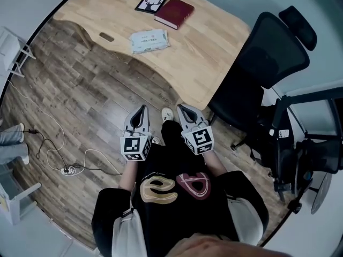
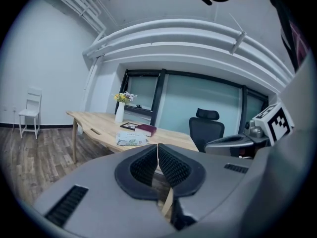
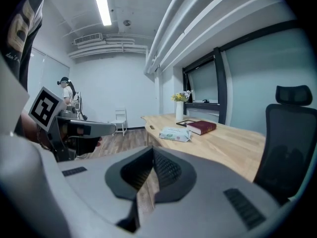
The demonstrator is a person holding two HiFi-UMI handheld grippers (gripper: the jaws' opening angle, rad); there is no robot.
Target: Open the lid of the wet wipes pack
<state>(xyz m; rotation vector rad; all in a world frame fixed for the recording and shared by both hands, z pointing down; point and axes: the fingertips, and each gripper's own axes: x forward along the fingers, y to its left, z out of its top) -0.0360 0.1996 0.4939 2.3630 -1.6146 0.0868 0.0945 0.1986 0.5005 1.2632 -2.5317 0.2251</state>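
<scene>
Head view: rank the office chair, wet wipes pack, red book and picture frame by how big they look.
1. office chair
2. wet wipes pack and red book: about alike, so not ranked
3. picture frame: smallest, though it also lies farthest from the camera

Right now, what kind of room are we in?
Probably an office or small meeting room: a long wooden desk, a black office chair beside it, and a glass wall behind the desk.
</scene>
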